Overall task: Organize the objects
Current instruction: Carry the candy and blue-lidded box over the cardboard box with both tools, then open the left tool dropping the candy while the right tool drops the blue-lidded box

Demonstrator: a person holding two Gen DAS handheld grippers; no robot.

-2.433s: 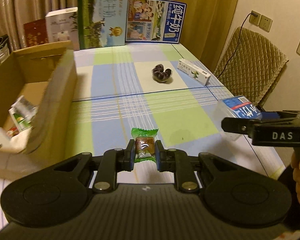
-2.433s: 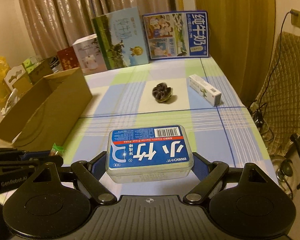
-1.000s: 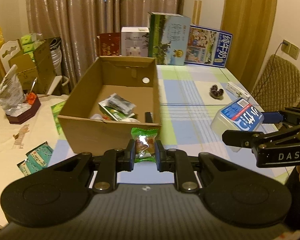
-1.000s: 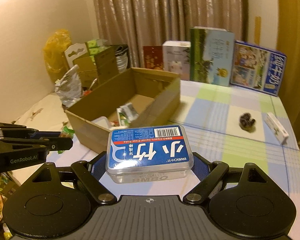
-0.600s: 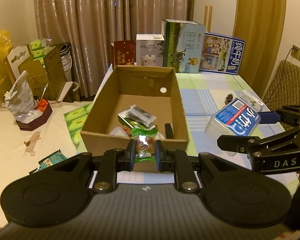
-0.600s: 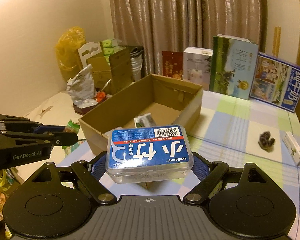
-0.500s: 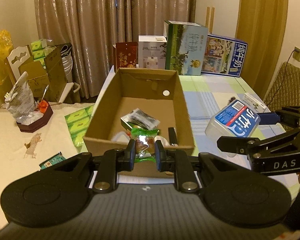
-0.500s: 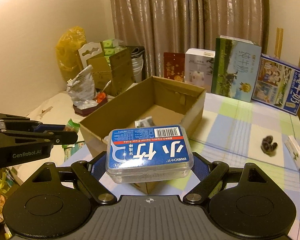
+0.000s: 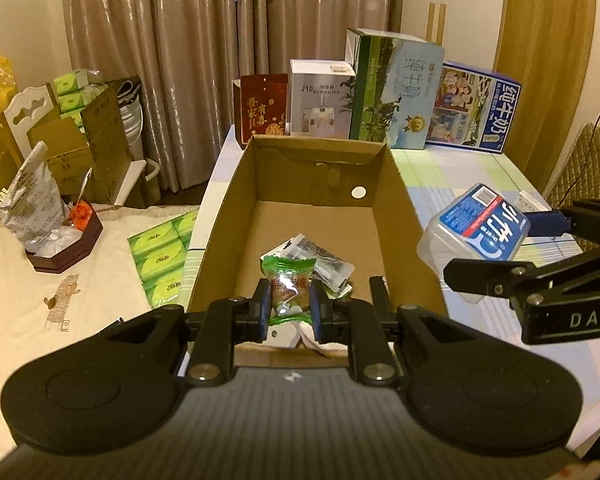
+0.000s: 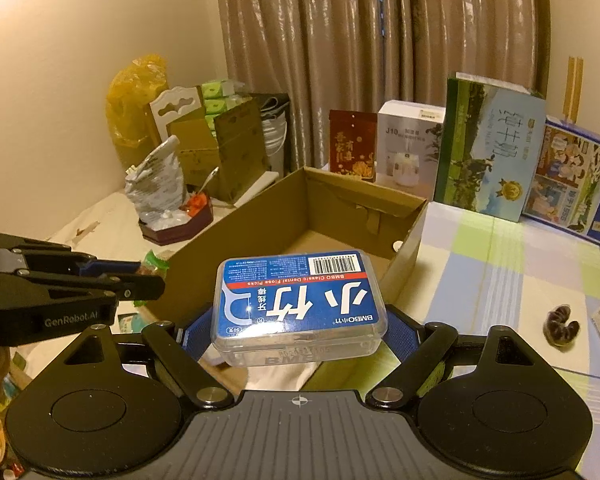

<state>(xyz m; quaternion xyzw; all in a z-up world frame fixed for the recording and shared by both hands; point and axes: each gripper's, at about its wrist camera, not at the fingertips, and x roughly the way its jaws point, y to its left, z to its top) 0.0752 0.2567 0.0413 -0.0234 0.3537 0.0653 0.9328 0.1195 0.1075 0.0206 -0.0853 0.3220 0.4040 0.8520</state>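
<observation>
Cartons stand behind cardboard box; packets lie inside.

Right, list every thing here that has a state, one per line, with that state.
Left gripper: shut on the candy.
Right gripper: shut on the floss box.
Candy: wrapped, held above the near end of the cardboard box.
Floss box: lid closed, held in the air.
Cardboard box: open on top, a few packets inside.
Hair clip: lying on the tablecloth.

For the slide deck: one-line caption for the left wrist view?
Left gripper holds green candy over cardboard box; right gripper's floss box alongside.
</observation>
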